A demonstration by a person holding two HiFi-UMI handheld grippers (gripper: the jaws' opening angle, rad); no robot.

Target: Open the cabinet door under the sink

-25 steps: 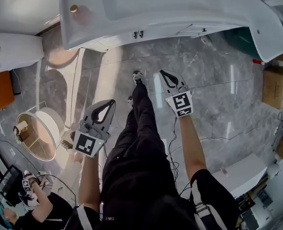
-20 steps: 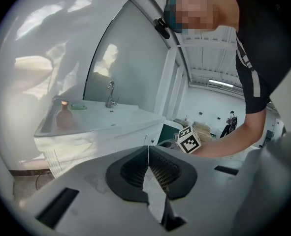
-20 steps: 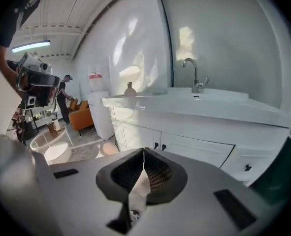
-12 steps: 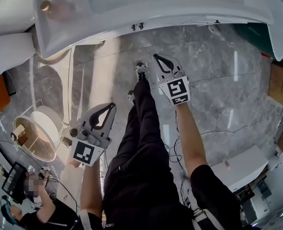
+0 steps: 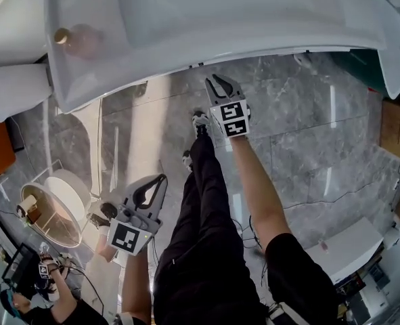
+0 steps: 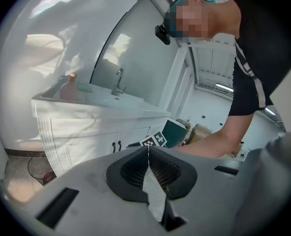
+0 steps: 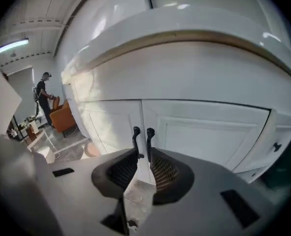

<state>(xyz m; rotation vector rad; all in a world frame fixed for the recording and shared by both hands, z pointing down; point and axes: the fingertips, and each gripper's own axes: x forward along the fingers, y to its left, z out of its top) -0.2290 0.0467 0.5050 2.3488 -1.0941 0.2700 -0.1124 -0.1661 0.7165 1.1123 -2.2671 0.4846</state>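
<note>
The right gripper's (image 7: 142, 154) fingers (image 7: 161, 173) stand a little apart with nothing between them. Their tips sit just in front of the lower ends of the two black handles (image 7: 142, 134), which flank the centre seam. The cabinet door (image 7: 209, 132) to the right of that seam lies flush with its neighbour, shut, directly beneath the white sink (image 7: 184, 38). In the head view the right gripper (image 5: 212, 80) reaches under the front rim of the sink (image 5: 362, 36). Its marker cube faces up and the right forearm is stretched almost straight forward from the shoulder.

The left gripper's (image 6: 147, 149) fingers (image 6: 130, 173) are closed tip to tip and empty. It points toward the cabinet from well back. The head view shows the left gripper (image 5: 160, 181) held low beside the person's left leg over the grey marble floor (image 5: 308, 134), elbow bent and forearm close to the body.

A small bottle (image 5: 74, 39) stands on the sink's left end.
</note>
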